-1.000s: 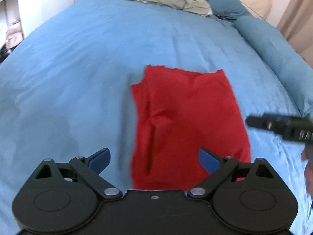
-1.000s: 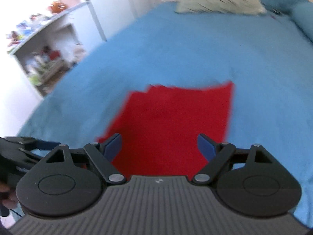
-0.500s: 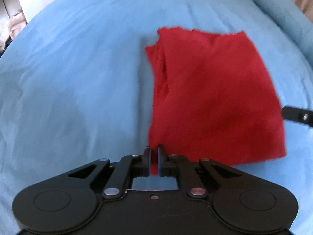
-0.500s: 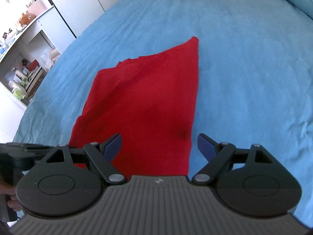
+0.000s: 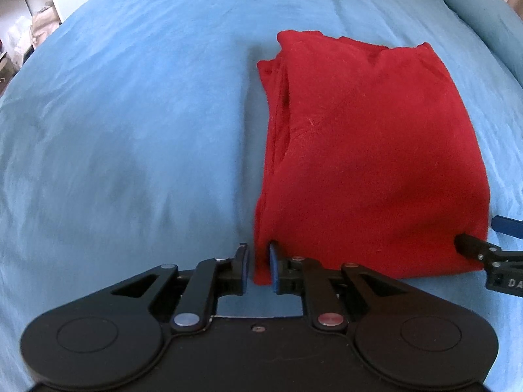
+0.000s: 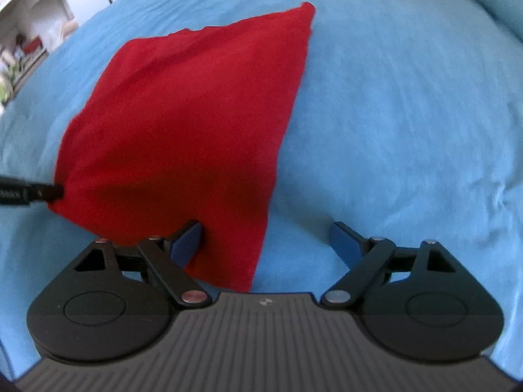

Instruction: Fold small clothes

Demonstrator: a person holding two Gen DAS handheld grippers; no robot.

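On blue bedspread [image 5: 130, 130], folded red cloth [image 5: 359, 147], shelves [image 6: 29, 32] beyond, nothing between.

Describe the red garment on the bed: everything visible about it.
The red garment is plain, soft-looking cloth, already folded into a rough rectangle with layered edges showing along its left side. It lies flat on the blue bedspread. The left hand-held gripper is nearly closed on its near left corner, cloth between the pads. The right hand-held gripper stands open over the near right corner, one finger on the cloth.
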